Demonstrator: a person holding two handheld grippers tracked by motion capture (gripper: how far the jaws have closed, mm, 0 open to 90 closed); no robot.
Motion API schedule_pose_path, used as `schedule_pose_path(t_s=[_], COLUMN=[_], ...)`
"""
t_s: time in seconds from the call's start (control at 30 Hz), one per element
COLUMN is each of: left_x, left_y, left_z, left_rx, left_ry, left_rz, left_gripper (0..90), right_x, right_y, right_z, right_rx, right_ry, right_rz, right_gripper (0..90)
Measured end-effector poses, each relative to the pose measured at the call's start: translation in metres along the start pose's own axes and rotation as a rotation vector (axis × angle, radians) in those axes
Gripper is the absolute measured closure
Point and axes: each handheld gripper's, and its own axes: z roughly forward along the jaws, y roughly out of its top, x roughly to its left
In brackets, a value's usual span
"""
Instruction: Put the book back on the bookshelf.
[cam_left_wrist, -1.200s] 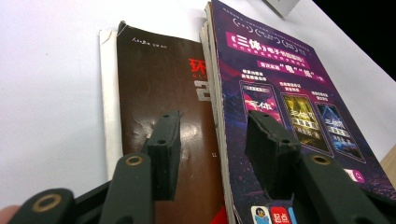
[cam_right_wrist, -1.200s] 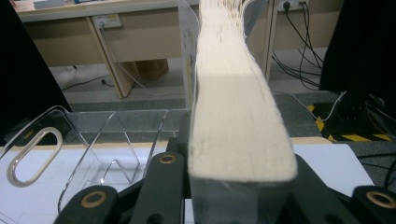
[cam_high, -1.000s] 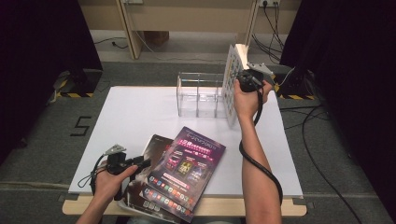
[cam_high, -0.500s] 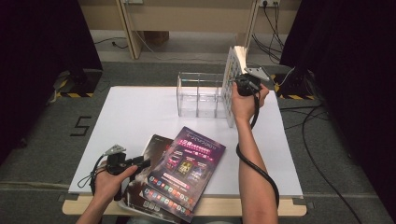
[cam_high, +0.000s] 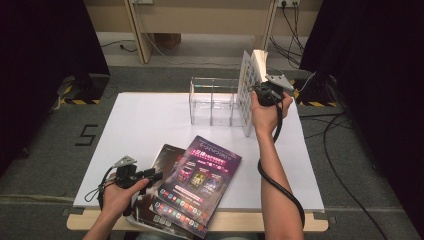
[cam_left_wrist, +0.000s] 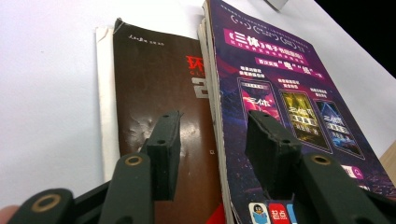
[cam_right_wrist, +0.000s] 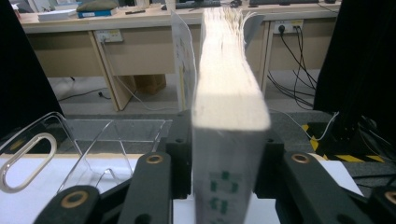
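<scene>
A thick white book (cam_high: 247, 82) stands upright at the right end of the clear rack (cam_high: 212, 102). My right gripper (cam_high: 258, 91) holds its near edge. In the right gripper view the book (cam_right_wrist: 229, 93) fills the gap of the right gripper (cam_right_wrist: 224, 154). Its jaws have just been opening, and both pads lie against the book's sides. At the table's front my left gripper (cam_high: 155, 176) stands open. Its jaws straddle the left edge of the purple magazine (cam_left_wrist: 280, 79), which lies on a brown magazine (cam_left_wrist: 149, 84).
The white table (cam_high: 150, 120) has bare room left of the rack and behind the magazines (cam_high: 202, 182). The rack's clear dividers (cam_right_wrist: 116, 135) sit to the left of the book. Cables and desks lie on the floor beyond the table.
The right hand has shifted only slightly beside the rack, with the book upright in it. The left hand and the magazines have kept still.
</scene>
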Motion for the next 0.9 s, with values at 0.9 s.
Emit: schedule_pose_path(t_s=[0.9], left_x=[-0.009], left_y=[-0.003], left_z=[0.007], left_rx=[0.054], left_ry=[-0.026], left_rz=[0.010], left_gripper=[47.8], right_x=[-0.004], right_y=[-0.023], right_z=[-0.032], right_rx=[0.088], right_ry=[0.065], right_rz=[0.066], right_gripper=[59.8])
